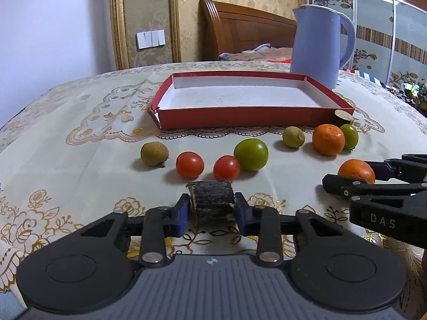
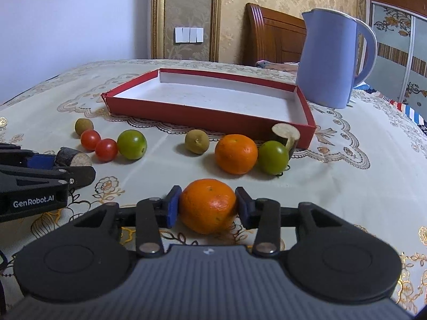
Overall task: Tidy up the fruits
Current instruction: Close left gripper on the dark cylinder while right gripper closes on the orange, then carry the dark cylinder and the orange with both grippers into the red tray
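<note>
Left wrist view: the left gripper (image 1: 213, 208) has its blue pads set narrow against both sides of a dark-skinned sugarcane piece (image 1: 212, 199), which rests on the tablecloth (image 1: 66, 160). Two cherry tomatoes (image 1: 189, 164) lie at its 12 o'clock, just beyond; a green fruit (image 1: 250, 154) sits at 1 o'clock. The red tray (image 1: 240, 118) stands empty, farther off at 12 o'clock. The right gripper (image 1: 355, 176) enters at 3 o'clock, closed about a mandarin (image 1: 356, 170).

Right wrist view: the right gripper's pads bear on both sides of that mandarin, which is on the cloth. A second mandarin (image 2: 236, 154) and another green fruit (image 2: 273, 157) lie at 12 to 1 o'clock, with a further sugarcane piece (image 2: 285, 134) touching the tray's near corner. A blue kettle (image 2: 331, 58) stands beyond the tray at 1 o'clock.

Risks, as judged: the mandarin is round and held near its widest part; a tilt on lifting could let it roll free. The sugarcane piece is short and could twist between the pads. Both paths to the tray pass over loose round fruit; a low carry would knock them, and they would roll. A low approach could also strike the tray's near wall.
</note>
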{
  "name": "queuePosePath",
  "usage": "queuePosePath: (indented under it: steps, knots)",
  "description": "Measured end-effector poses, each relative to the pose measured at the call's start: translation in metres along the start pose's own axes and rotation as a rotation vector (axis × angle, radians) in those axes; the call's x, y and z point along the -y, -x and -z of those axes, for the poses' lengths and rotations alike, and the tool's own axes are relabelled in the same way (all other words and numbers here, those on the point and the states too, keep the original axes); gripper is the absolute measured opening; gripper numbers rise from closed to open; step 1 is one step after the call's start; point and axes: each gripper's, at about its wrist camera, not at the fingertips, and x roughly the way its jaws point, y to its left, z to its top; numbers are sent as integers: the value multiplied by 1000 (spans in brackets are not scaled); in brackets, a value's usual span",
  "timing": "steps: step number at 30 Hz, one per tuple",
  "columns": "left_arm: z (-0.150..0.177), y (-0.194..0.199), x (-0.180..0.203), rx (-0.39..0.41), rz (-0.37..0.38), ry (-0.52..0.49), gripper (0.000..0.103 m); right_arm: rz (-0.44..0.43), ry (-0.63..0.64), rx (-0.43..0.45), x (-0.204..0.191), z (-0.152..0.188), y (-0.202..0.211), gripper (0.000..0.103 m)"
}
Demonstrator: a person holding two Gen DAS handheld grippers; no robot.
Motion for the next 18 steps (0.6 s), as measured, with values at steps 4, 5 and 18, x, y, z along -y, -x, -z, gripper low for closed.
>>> queuePosePath:
  steps: [4, 5, 18]
  knots:
    - [0, -1, -1, 4, 10, 2, 31, 0, -5, 9, 1, 0, 2, 41]
    - [-1, -1, -2, 4, 12, 3, 31, 3, -9, 16, 2, 0, 3, 41]
    - [-17, -6, 8, -21, 64, -21, 31, 3, -27, 46, 6, -5, 8, 41]
